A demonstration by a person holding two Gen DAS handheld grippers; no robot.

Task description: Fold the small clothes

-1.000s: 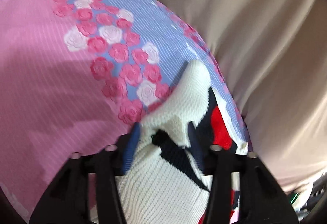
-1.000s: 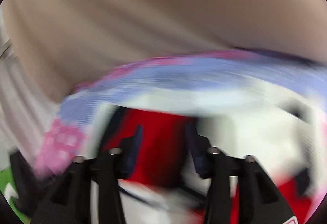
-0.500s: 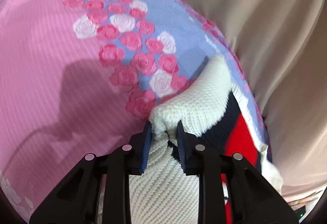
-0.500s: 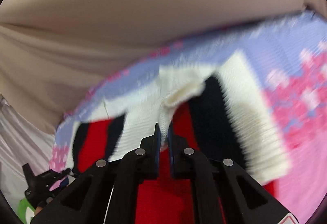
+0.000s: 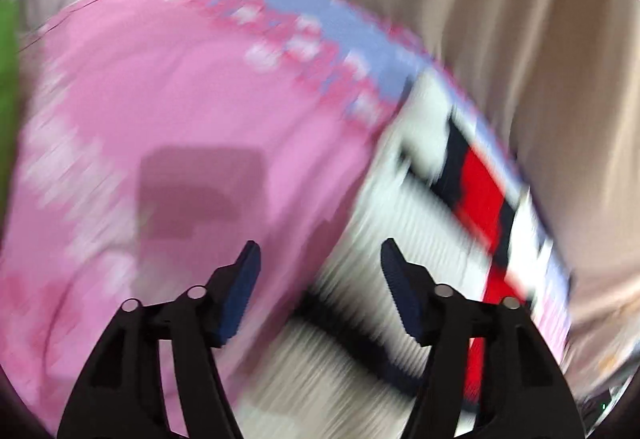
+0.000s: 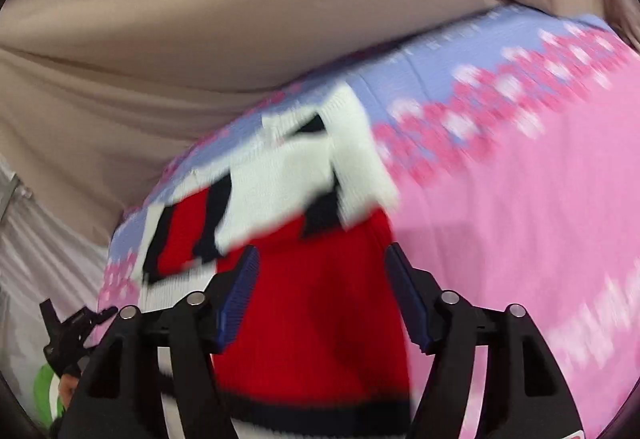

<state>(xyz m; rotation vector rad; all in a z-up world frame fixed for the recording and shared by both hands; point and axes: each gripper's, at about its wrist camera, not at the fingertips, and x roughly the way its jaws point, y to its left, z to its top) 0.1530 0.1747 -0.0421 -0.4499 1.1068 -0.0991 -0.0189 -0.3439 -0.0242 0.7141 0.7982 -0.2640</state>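
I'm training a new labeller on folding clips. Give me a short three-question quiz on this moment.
1. True or false: the left gripper is clamped on the sweater.
2. What colour of knit lies under the right gripper? A) green B) red C) yellow
3. Name what the sweater lies on.

Key: 1. False; both grippers' jaws are opening, gripping nothing. 2. B. 3. A pink flowered cloth with a blue band.

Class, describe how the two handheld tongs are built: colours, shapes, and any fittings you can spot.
Both match. The left tongs and right tongs have black angular plastic arms with cut-out openings, round silver pins at the joints, and dark blue ribbed pads on the fingers.
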